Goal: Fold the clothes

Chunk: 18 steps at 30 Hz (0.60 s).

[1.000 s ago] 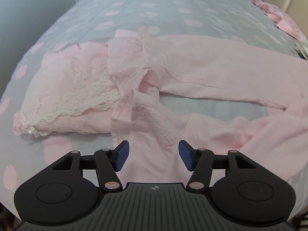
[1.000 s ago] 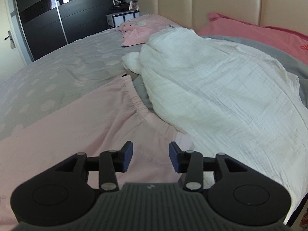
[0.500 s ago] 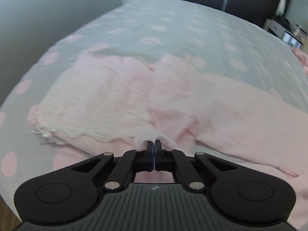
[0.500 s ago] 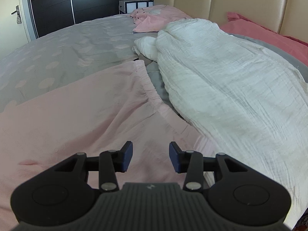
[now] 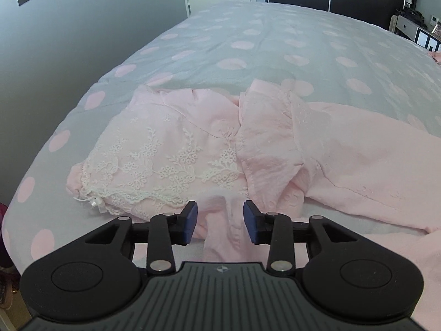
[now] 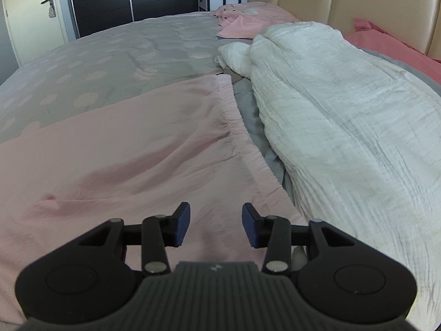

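Bed (image 5: 248, 41) dotted; pink garment (image 5: 344, 149) spread. My left gripper (image 5: 220, 222), right gripper (image 6: 215, 224) both apart, empty. Pinch seams squarely, fold evenly.

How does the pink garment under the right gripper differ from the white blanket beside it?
The pink garment lies flat and spread on the bed; the white blanket is heaped in a bulky mound. The garment is smooth with a gathered elastic edge; the blanket has a crinkled weave all over. Both rest on the same bed, side by side.
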Available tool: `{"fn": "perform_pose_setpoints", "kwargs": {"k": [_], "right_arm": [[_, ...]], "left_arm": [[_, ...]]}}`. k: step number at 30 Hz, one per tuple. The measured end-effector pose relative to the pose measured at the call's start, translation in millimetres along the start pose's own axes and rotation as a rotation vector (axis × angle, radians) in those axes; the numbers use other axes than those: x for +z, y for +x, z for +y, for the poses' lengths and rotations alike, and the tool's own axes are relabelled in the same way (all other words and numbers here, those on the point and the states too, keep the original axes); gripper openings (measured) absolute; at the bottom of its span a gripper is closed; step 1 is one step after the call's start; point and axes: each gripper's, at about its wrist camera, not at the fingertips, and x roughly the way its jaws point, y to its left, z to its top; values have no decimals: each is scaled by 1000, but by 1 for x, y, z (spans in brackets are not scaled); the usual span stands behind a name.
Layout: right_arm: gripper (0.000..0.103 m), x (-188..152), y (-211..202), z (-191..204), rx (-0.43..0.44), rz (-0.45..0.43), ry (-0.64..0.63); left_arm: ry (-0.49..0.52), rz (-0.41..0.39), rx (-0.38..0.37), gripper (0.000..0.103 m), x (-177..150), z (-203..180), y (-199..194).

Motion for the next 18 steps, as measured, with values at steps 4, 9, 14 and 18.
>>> {"fn": "perform_pose_setpoints", "kwargs": {"k": [4, 9, 14, 18], "right_arm": [[60, -9, 10, 8, 51, 44, -8], [63, -26, 21, 46, 103, 91, -167], [10, -42, 37, 64, 46, 148, -316], [0, -32, 19, 52, 57, 118, -269]], "left_arm": [[26, 20, -4, 38, -8, -3, -7], [33, 33, -14, 38, -15, -3, -16], [29, 19, -18, 39, -17, -1, -24], [44, 21, -17, 40, -20, -2, -27]]}}
